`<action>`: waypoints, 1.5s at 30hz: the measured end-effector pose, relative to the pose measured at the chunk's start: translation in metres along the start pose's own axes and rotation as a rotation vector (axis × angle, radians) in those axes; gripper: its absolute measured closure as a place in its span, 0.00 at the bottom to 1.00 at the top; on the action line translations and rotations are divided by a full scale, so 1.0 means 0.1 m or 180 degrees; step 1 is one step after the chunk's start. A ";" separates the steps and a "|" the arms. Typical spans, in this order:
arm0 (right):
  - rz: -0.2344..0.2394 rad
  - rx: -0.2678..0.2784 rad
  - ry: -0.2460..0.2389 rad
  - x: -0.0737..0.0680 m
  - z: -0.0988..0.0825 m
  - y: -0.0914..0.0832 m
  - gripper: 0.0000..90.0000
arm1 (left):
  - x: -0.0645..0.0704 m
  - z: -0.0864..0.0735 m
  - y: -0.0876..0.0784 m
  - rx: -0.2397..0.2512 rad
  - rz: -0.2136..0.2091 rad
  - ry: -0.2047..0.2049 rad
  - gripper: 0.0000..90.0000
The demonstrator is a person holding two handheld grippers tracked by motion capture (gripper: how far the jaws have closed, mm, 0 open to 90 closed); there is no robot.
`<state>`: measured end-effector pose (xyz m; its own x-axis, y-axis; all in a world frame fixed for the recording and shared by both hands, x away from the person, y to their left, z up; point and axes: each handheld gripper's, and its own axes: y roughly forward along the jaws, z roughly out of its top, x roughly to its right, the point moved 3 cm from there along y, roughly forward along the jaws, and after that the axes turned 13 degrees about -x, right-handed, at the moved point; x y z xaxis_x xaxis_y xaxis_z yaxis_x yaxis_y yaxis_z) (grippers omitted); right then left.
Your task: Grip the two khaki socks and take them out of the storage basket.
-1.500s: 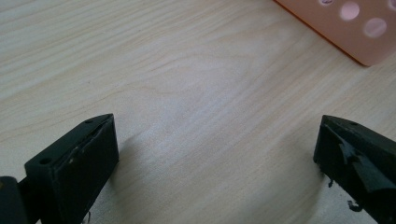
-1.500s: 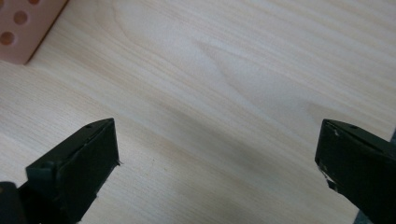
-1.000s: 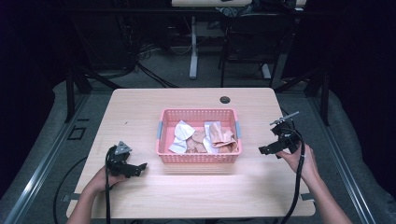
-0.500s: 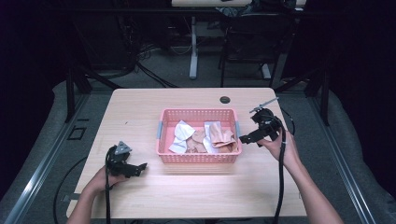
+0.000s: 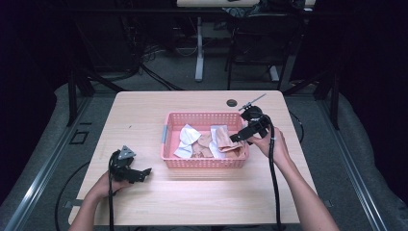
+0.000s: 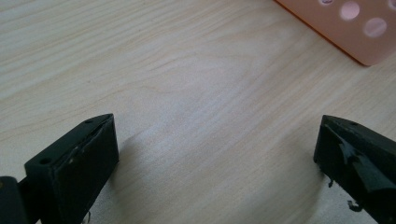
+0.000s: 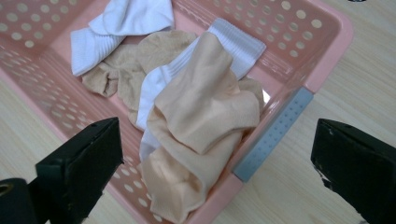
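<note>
A pink perforated basket [image 5: 204,162] stands mid-table holding several socks, among them a peach sock [image 5: 223,139] and a white sock [image 5: 185,142]. My right gripper [image 5: 239,136] hovers over the basket's right end, open and holding nothing. In the right gripper view its wide-apart jaws [image 7: 217,140] frame the crumpled peach sock [image 7: 201,121], with the white sock [image 7: 130,18] farther in and a grey handle [image 7: 275,135] on the rim. My left gripper [image 5: 143,173] rests low over the table at front left, open. Bare wood lies between its jaws [image 6: 215,128], and the basket's corner [image 6: 355,28] is beyond.
A small black round object [image 5: 232,102] sits near the back edge of the wooden table [image 5: 144,120]. Cables trail from both grippers toward the front edge. Dark chair and desk legs stand on the floor beyond the table.
My right gripper has moved left from beside the basket to over its right end, above the peach sock. The left gripper has stayed put.
</note>
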<state>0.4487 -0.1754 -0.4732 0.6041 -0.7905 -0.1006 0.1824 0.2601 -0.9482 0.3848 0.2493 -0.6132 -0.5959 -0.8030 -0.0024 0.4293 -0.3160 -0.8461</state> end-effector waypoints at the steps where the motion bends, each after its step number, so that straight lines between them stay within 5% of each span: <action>1: -0.0004 -0.0052 -0.0016 0.00 0.02 0.01 0.02 | 0.00 0.00 0.00 0.0000 0.0000 0.0000 0.00; 7: 0.0068 -0.0023 -0.0046 -0.08 0.12 0.09 0.03 | 0.00 0.00 0.00 0.0004 -0.0003 -0.0006 0.00; 15: 0.0011 -0.0239 -0.0097 -0.10 0.24 0.26 0.08 | 0.00 0.00 0.00 0.0002 0.0000 -0.0007 0.00; 26: 0.0017 -0.0281 -0.0096 -0.14 0.36 0.41 0.26 | 0.00 0.00 0.00 0.0003 0.0002 -0.0004 0.00; 41: -0.0052 -0.0272 0.0112 -0.07 0.35 0.62 0.63 | 0.00 0.00 0.00 0.0003 0.0000 -0.0001 0.00; 45: 0.0001 -0.0213 0.0178 -0.05 0.32 0.68 0.83 | 0.00 0.00 0.00 0.0002 -0.0002 -0.0007 0.00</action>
<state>0.4827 -0.1356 -0.5279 0.5594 -0.8207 -0.1159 0.1287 0.2242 -0.9660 0.3849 0.2492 -0.6132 -0.5947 -0.8039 -0.0008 0.4294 -0.3169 -0.8457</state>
